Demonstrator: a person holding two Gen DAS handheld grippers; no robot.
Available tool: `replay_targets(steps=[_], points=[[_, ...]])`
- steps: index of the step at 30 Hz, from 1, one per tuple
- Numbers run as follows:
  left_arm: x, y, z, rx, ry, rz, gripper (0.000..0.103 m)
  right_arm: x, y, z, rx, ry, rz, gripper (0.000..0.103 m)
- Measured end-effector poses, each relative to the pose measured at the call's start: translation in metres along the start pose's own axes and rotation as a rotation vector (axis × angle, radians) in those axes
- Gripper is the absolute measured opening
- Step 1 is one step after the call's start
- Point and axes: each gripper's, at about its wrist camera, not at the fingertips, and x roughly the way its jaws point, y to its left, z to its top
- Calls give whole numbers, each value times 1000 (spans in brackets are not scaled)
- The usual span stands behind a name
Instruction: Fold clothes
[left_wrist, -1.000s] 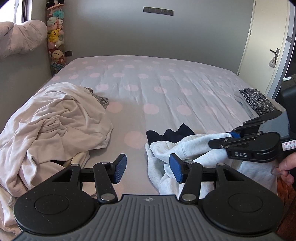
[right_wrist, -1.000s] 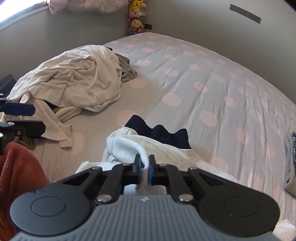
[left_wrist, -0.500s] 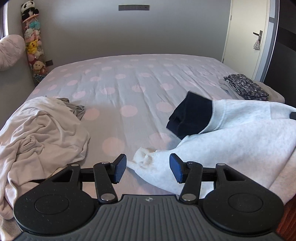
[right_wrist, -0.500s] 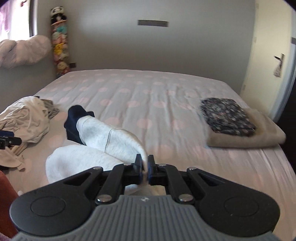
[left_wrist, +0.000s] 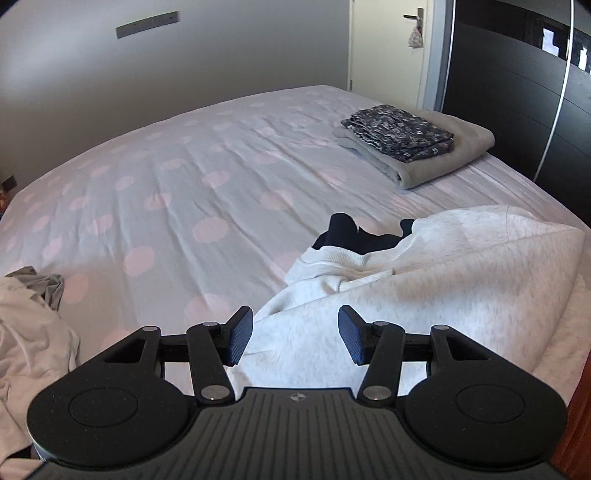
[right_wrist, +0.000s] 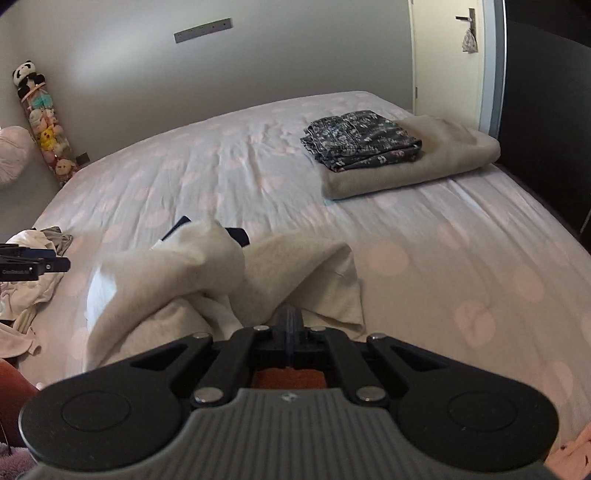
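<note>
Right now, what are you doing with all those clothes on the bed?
A person is folding laundry with two handheld grippers. The right gripper is shut on the grey sweatshirt, which lies rumpled on the spotted bed. The left gripper hangs open over it. A folded stack sits at the far corner.

Wide bed under a pale sheet with pink dots (left_wrist: 207, 177). Plain grey wall (right_wrist: 258, 62) behind, cream door with metal handle (right_wrist: 447, 55) at right, dark wardrobe front (left_wrist: 517, 103) beside. Soft daylight.
</note>
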Motion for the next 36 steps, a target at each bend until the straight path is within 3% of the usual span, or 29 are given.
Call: replay_targets(steps=[4,6,9,13,18,29,33,36], points=[[11,0,12,60,-19,-7,49,11,10,32,-32,-26,78,10],[17,6,17,88,-28,-13,49,18,18,46,-47,-26,114,25],[30,18,24,118,-20,-19,49,33,29,64,-68,-6,151,31],[58,34,28,171,4,-45,49,63,41,77,-102,56,158,36],[112,47,29,243,64,-103,49,107,54,85,-151,162,147,60],[229,39,27,446,209,-289,49,197,40,60,-165,493,143,61],[238,30,26,445,225,-310,49,218,33,49,-139,557,164,60],[242,24,26,443,236,-324,47,224,32,45,-128,575,185,50]])
